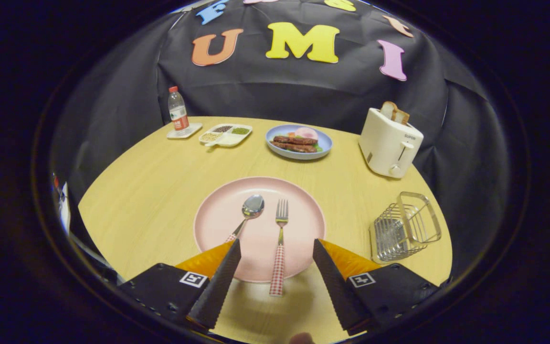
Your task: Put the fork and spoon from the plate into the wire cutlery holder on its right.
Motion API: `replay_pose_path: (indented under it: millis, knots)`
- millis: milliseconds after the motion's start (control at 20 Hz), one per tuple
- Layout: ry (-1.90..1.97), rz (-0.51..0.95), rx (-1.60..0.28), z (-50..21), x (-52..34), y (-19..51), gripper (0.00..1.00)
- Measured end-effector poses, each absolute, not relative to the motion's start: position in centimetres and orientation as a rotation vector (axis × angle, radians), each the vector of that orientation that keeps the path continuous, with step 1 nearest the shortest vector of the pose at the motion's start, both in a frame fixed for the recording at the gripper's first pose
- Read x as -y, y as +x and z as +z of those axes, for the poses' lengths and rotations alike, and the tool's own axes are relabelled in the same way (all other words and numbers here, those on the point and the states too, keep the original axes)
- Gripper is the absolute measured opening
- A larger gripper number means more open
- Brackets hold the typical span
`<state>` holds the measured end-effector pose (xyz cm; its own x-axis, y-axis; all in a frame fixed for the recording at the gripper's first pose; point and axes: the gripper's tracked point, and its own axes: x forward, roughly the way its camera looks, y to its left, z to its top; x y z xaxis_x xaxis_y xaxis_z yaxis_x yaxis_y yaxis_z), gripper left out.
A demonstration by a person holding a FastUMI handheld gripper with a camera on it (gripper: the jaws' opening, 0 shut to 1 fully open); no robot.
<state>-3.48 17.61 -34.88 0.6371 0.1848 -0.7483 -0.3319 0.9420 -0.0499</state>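
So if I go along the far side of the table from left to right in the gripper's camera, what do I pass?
Water bottle → divided snack tray → blue plate of food → toaster with bread in it. Nearer, the open gripper hovers over the pink plate.

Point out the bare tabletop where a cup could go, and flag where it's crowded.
Bare wood lies left of the pink plate, and between it and the blue food plate. A narrower strip separates the pink plate from the wire cutlery holder. The far edge is crowded: bottle, divided dish, toaster. The open gripper straddles the fork, beside the spoon.
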Motion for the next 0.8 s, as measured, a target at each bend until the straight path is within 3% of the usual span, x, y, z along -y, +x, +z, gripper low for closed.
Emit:
replay_pose_path:
  millis: [700,800]
  knots:
    - [-0.241,0.226,-0.974,-39.5,-16.8,-3.2,0.21]
    - [-0.264,0.222,-0.972,-39.0,-16.3,-3.0,0.15]
